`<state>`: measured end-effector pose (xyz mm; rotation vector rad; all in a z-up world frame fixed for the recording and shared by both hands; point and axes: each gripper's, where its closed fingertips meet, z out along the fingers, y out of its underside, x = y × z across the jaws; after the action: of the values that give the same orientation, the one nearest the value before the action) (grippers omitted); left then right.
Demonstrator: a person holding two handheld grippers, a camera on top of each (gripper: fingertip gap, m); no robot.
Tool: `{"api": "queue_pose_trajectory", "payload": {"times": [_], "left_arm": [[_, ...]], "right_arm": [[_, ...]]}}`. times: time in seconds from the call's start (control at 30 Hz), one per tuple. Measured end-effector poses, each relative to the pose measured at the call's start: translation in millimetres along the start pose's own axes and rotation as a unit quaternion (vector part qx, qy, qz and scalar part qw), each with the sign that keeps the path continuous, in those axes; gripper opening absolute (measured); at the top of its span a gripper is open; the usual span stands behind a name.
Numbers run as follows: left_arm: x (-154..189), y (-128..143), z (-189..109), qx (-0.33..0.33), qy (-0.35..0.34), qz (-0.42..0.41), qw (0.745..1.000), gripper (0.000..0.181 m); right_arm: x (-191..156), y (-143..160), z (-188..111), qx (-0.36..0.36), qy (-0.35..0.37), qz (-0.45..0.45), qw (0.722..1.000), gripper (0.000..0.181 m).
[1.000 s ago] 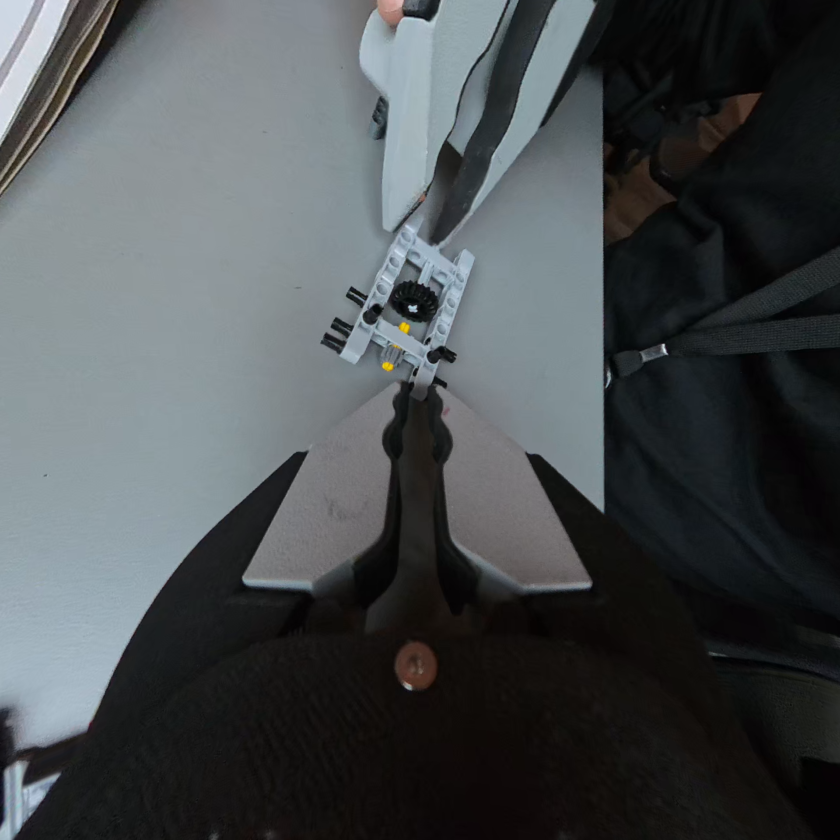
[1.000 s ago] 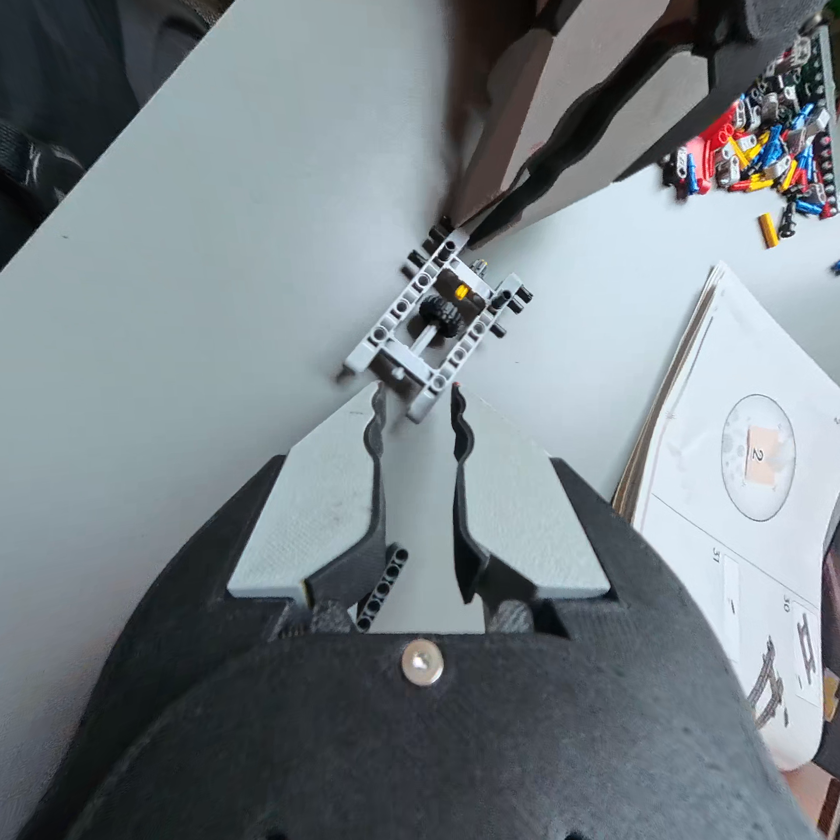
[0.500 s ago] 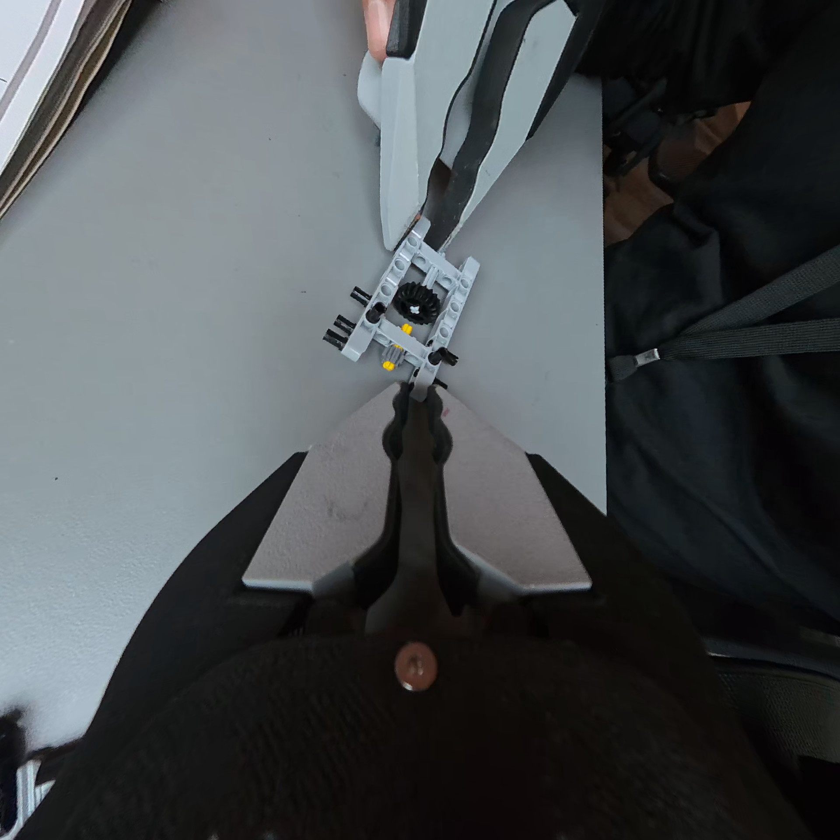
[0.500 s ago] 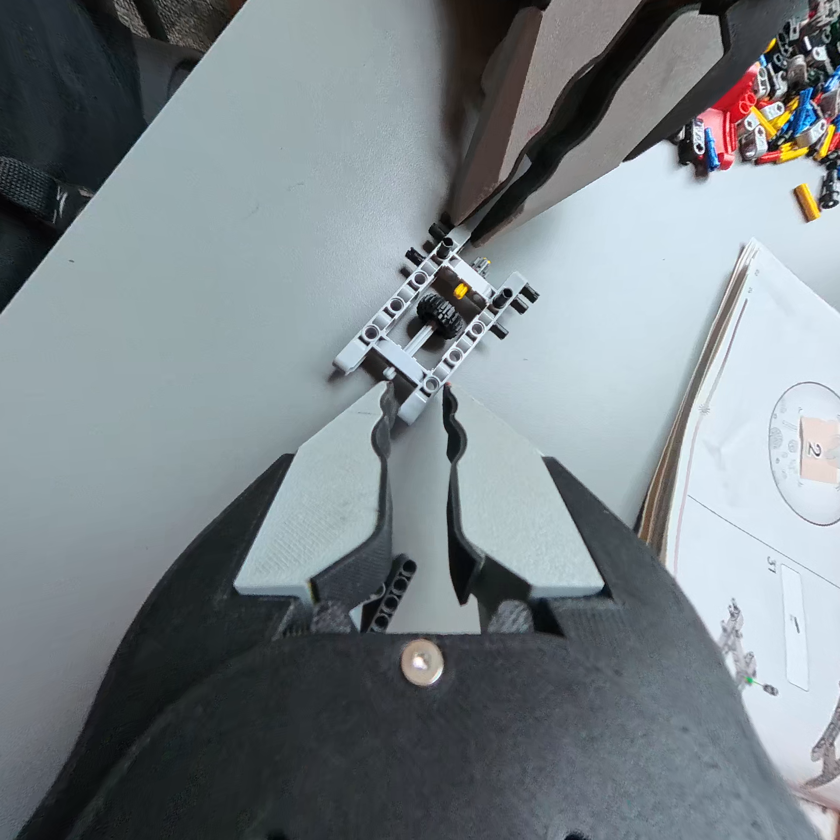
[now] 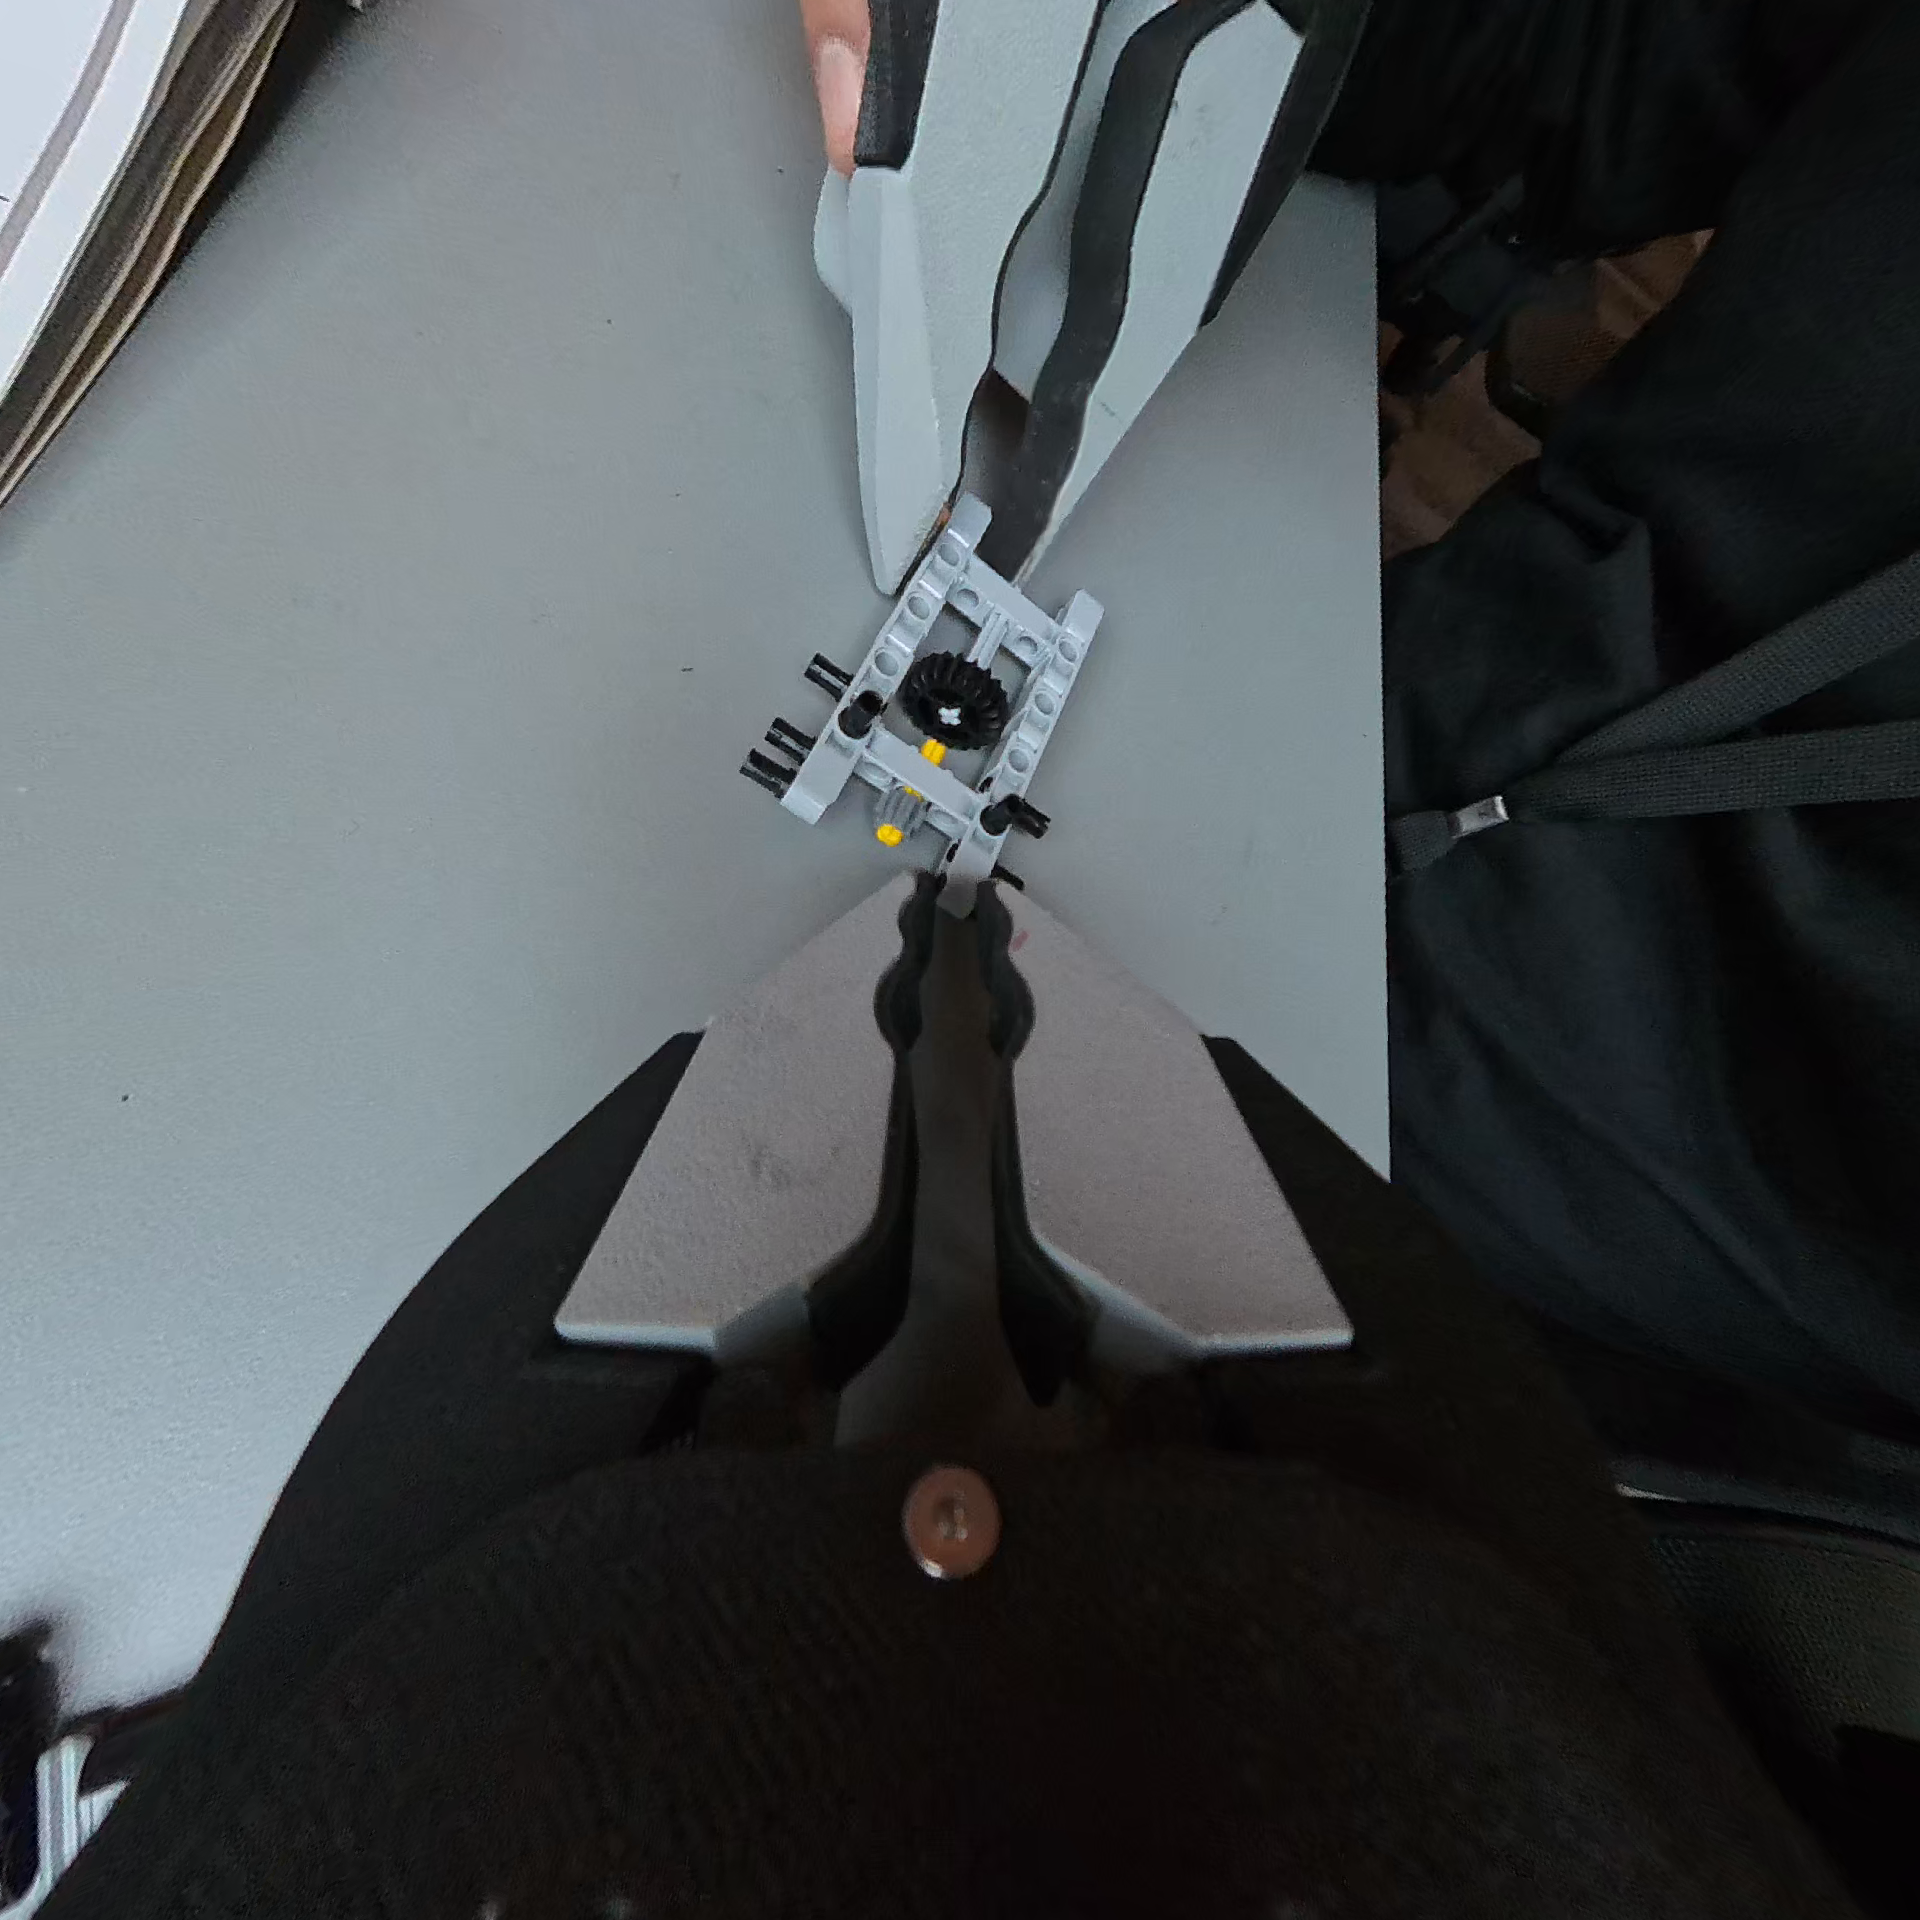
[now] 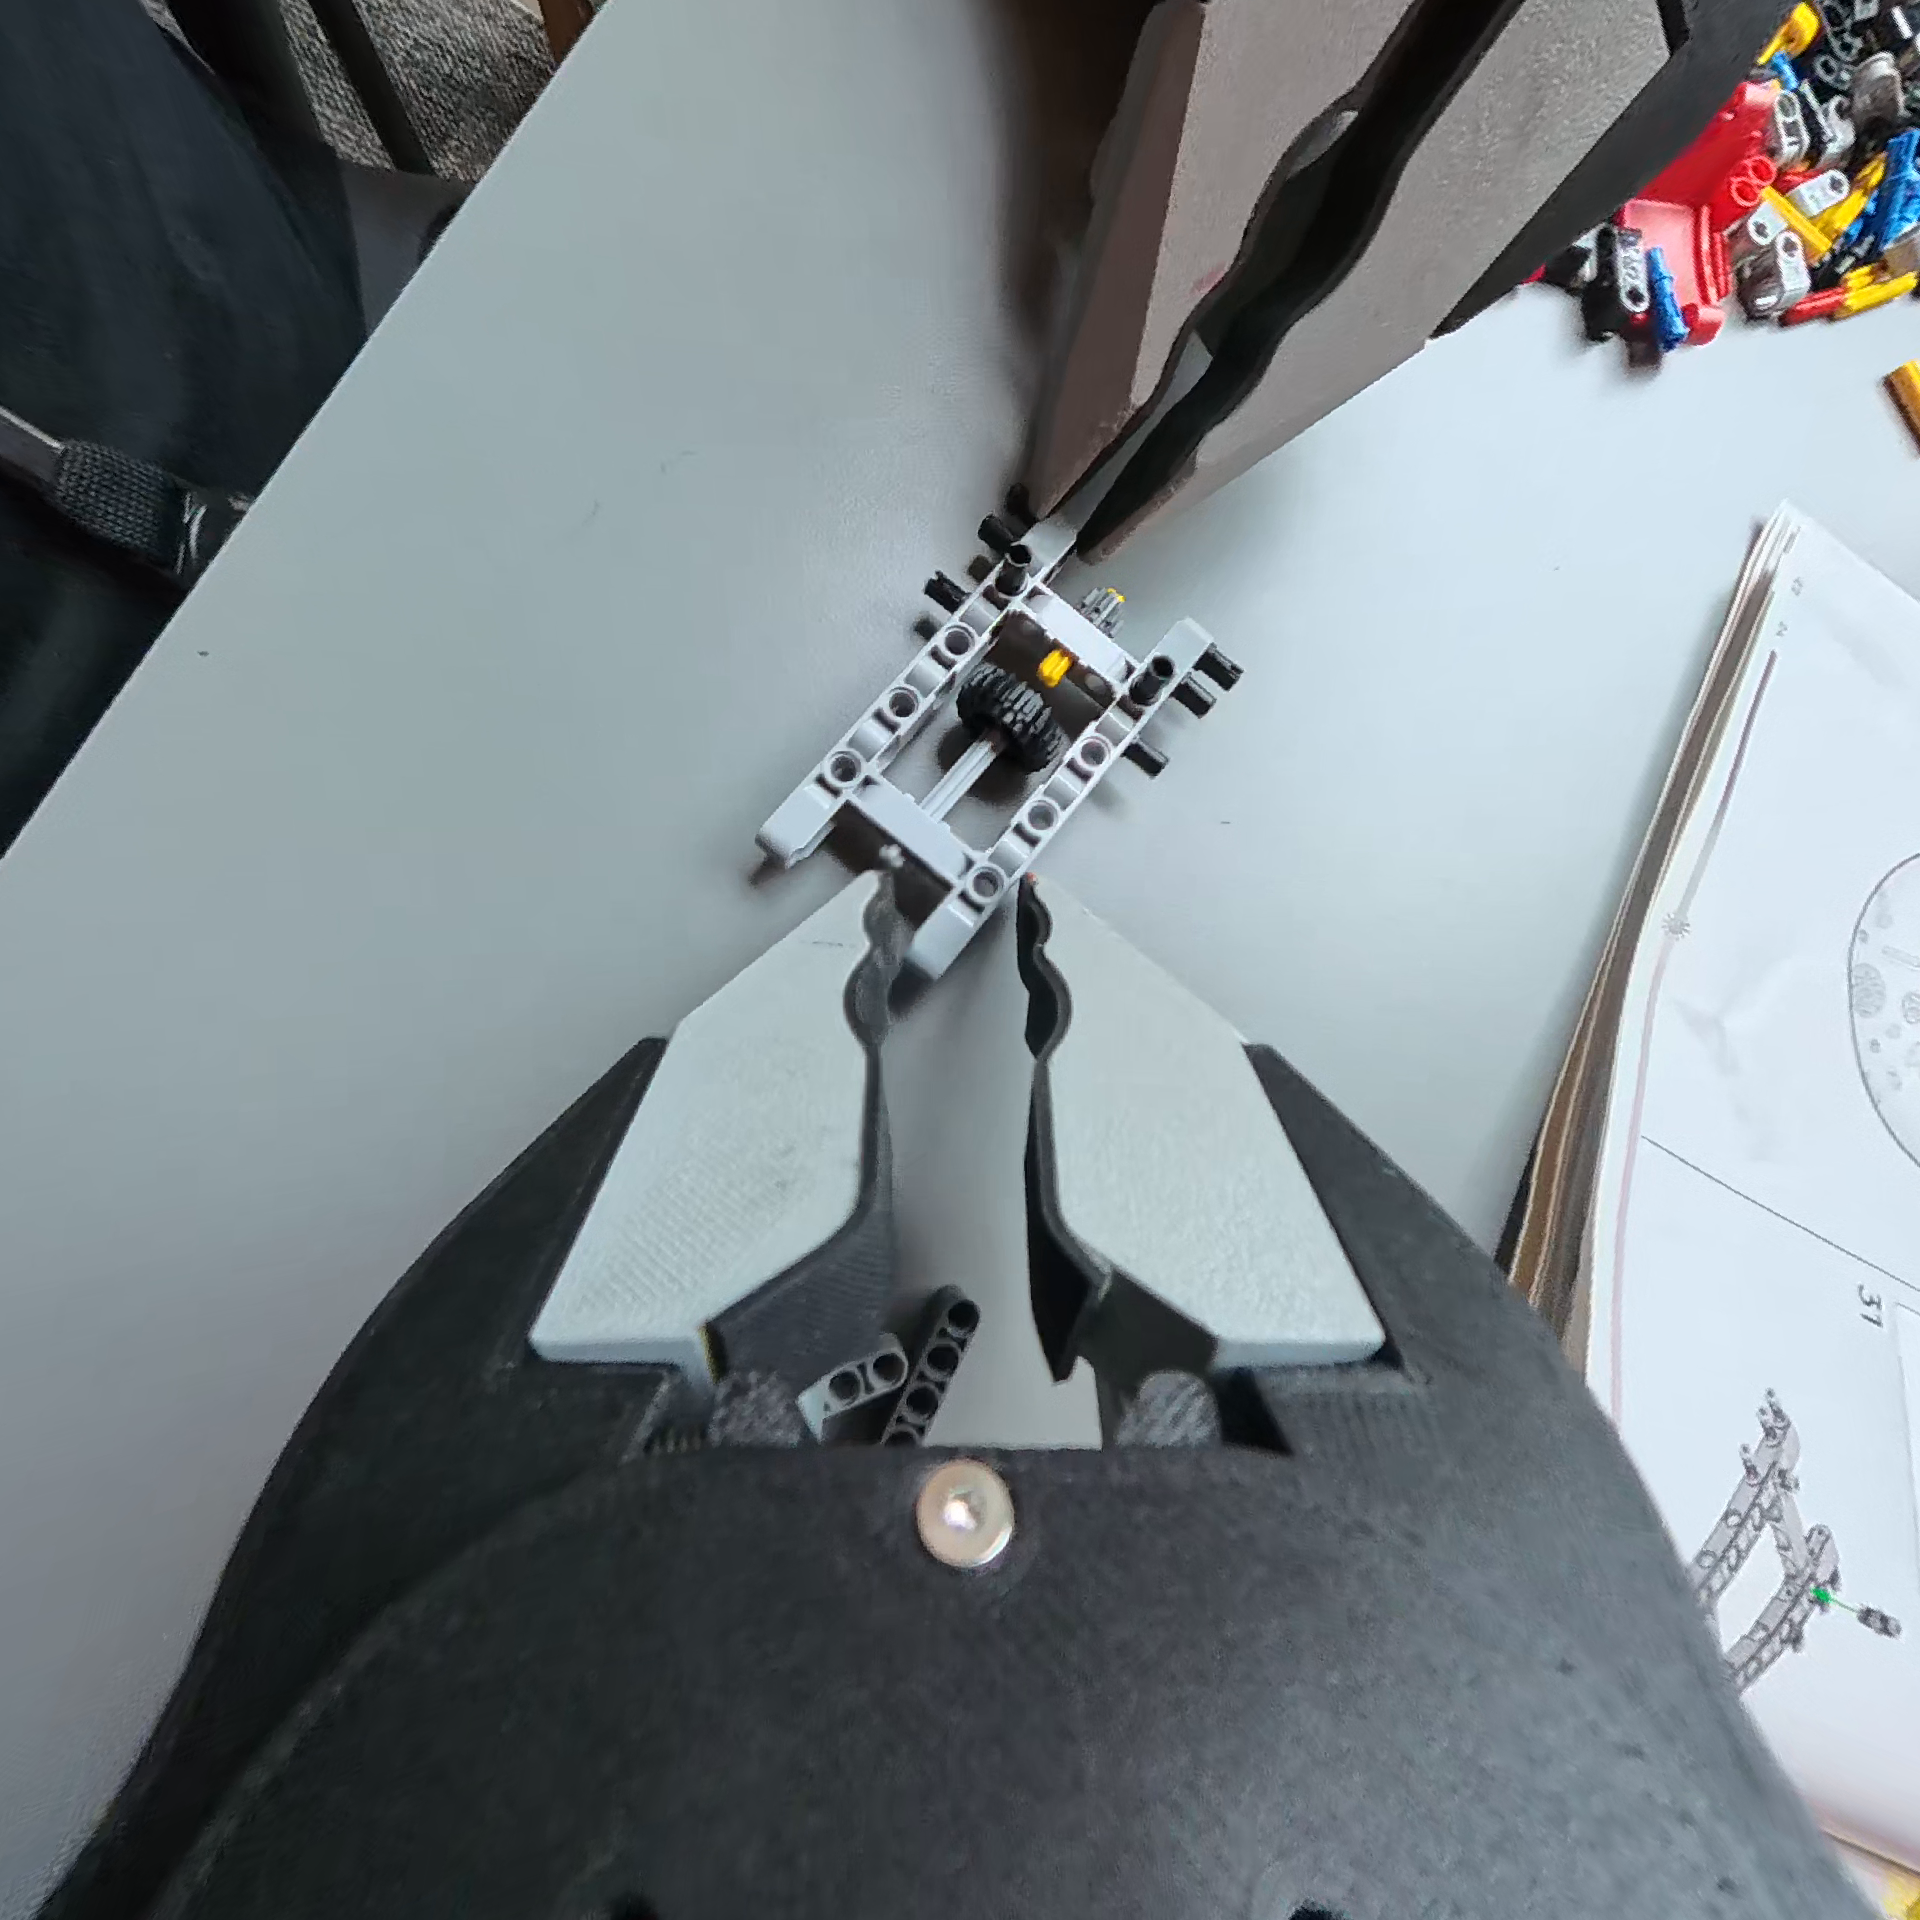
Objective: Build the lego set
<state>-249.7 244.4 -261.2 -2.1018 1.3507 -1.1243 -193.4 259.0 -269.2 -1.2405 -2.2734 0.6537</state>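
Frame assy, grey w/ black gear at centre, lies on grey table betw. both tongs: left gripper clenched on its near end-beam, right gripper released, fingers straddling opp. end; loose parts pile beyond right tongs.

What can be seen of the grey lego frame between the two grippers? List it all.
The lego frame is light grey plastic: two long holed beams joined by crosspieces. A black gear sits on a grey rod in the middle, with small yellow bits beside it and black pins sticking out sideways. It lies flat near the grey table's edge. The left gripper pinches one end; the right gripper, jaws apart, straddles the opposite corner.
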Motion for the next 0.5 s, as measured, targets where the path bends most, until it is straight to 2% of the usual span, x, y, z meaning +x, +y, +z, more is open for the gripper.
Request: {"api": "queue_pose_trajectory", "payload": {"times": [0.5], "left_arm": [[0.4,-1.8,-1.6,0.008,0.003,-0.001,1.000,0.005]], "right_arm": [[3.1,1.3,0.1,0.002,0.002,0.015,1.000,0.018]]}}
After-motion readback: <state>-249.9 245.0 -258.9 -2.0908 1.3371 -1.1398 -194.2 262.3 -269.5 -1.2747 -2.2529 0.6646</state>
